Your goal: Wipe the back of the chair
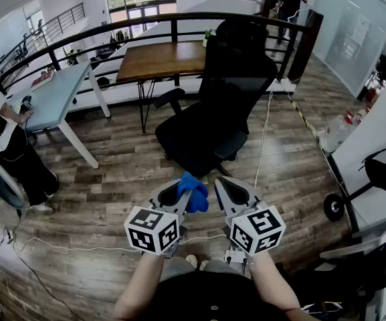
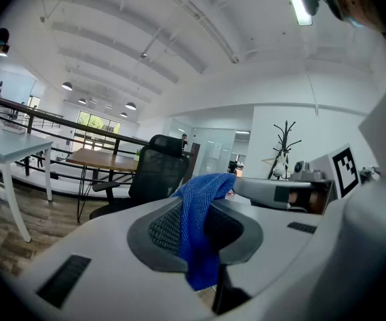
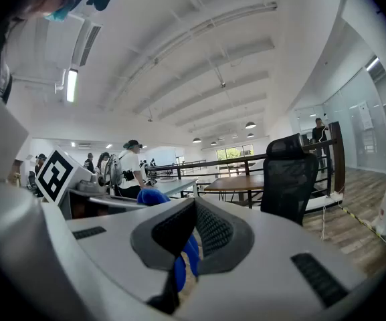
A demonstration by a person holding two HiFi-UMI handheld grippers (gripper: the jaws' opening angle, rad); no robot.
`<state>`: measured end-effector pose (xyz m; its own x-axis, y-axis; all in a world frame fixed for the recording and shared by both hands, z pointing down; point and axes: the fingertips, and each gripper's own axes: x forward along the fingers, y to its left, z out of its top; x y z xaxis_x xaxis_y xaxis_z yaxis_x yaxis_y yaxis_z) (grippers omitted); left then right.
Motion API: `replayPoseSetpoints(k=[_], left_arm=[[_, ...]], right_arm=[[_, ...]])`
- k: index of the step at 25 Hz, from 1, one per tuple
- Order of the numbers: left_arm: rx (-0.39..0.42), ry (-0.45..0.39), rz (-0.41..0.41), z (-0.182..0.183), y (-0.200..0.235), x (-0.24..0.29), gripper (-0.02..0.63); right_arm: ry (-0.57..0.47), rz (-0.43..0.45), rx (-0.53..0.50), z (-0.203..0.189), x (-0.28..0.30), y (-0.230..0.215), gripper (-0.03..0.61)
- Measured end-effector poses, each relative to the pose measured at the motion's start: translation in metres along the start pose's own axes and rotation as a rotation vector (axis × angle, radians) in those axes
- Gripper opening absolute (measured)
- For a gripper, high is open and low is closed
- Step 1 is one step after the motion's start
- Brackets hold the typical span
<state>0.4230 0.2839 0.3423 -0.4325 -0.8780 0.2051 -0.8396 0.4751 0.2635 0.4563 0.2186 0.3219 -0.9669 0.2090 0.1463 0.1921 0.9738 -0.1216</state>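
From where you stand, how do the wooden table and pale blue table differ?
The wooden table has thin black legs; the pale blue table has thick white legs. The wooden table stands behind the chair; a person sits at the pale blue table. Both stand by the railing.

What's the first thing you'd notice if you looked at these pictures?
The bright blue cloth jumps out first: it is pinched in the left gripper, low in the middle of the head view. Right ahead of it stands a big black office chair on the wooden floor, with a brown table behind it.
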Motion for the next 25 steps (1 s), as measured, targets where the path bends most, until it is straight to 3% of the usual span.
replayPoseSetpoints(k=[9,13,18,25], left_arm=[[0.017,0.001,0.023,0.000,-0.001,0.000,0.074],[0.018,-0.001,0.040,0.002,0.003,-0.004,0.074],[0.023,0.012,0.062,-0.007,0.005,-0.004,0.074],[-0.016,0.024,0.125,-0.015,0.032,-0.007,0.074]], right_arm=[[-0.021,0.004,0.019,0.001,-0.011,-0.006,0.026],[-0.071,0.055,0.062,0.011,-0.012,-0.002,0.028],[-0.036,0.121,0.039,-0.002,-0.011,0.007,0.028],[0.025,0.132,0.066,-0.027,0.003,0.003,0.028]])
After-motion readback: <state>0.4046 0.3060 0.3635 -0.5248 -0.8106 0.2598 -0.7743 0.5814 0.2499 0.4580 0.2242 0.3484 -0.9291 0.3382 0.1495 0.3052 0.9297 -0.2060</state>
